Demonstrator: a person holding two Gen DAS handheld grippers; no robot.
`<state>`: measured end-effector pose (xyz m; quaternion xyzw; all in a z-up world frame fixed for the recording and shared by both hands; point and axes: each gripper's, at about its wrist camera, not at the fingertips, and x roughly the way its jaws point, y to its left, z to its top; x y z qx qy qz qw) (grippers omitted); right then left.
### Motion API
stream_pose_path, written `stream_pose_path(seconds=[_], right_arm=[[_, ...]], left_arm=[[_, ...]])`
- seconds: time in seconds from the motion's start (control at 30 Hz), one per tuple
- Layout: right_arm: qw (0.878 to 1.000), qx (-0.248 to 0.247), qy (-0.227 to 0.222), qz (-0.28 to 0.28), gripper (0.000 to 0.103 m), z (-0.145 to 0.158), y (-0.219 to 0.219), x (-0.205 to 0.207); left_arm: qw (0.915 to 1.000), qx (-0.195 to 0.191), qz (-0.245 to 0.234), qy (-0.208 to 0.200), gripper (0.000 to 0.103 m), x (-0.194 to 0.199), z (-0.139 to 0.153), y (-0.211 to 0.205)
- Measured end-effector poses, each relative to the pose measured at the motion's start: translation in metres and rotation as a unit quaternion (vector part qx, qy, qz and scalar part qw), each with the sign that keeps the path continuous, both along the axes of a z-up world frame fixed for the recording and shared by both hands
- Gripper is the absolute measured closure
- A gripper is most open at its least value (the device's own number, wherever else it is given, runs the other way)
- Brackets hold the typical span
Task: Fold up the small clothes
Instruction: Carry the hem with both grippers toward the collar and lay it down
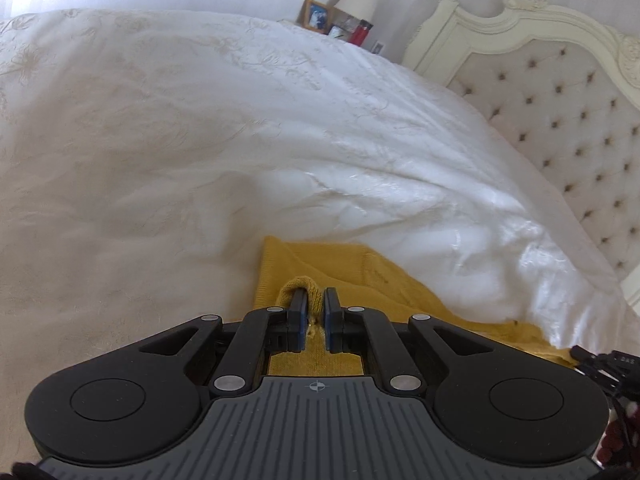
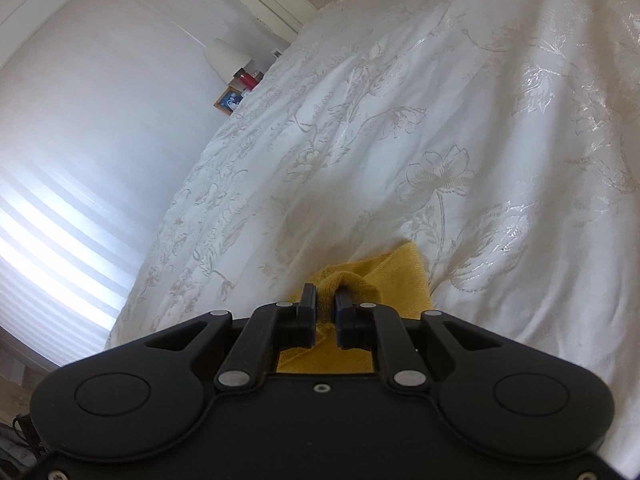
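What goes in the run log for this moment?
left gripper: shut on yellow knit garment | right gripper: shut on yellow knit garment | surface: white bedspread

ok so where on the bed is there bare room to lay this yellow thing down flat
Both the left gripper and the right gripper are shut on the yellow garment. The white bedspread lies bare ahead and to the left of it, up to the far edge by the nightstand clutter. It is tighter on the right, where rumpled bedspread meets the tufted headboard.
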<state>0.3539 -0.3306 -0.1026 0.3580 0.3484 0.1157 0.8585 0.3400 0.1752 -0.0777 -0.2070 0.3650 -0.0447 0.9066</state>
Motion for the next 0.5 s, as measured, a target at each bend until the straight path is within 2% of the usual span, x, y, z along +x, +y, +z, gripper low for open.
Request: stream_pose_path(seconds=[0.13, 0.2, 0.23, 0.27, 0.33, 0.4, 0.5], right_arm=[[1.0, -0.009, 0.011, -0.01, 0.081, -0.012, 0.004, 0.008], [1.0, -0.008, 0.014, -0.016, 0.08, -0.016, 0.002, 0.01], [1.0, -0.009, 0.011, -0.021, 0.07, -0.017, 0.002, 0.009], [0.999, -0.014, 0.005, -0.03, 0.05, -0.017, 0.001, 0.008], [0.998, -0.019, -0.018, -0.052, 0.029, -0.013, -0.003, 0.005], [0.997, -0.023, -0.035, -0.071, 0.029, -0.006, -0.008, 0.0], [0.994, -0.06, -0.06, -0.066, 0.029, 0.01, -0.005, -0.012]], left_arm=[[0.9999, 0.011, -0.003, -0.007, 0.093, 0.009, -0.006, 0.001], [0.9996, 0.02, 0.007, -0.018, 0.08, 0.012, -0.005, 0.004], [0.9991, 0.026, 0.017, -0.028, 0.074, 0.011, -0.002, 0.005], [0.9983, 0.033, 0.027, -0.041, 0.074, 0.01, 0.002, 0.007], [0.9968, 0.043, 0.04, -0.054, 0.072, 0.008, 0.011, 0.011], [0.9953, 0.058, 0.038, -0.067, 0.072, 0.002, 0.02, 0.01], [0.992, 0.093, 0.005, -0.085, 0.067, -0.014, 0.033, -0.006]])
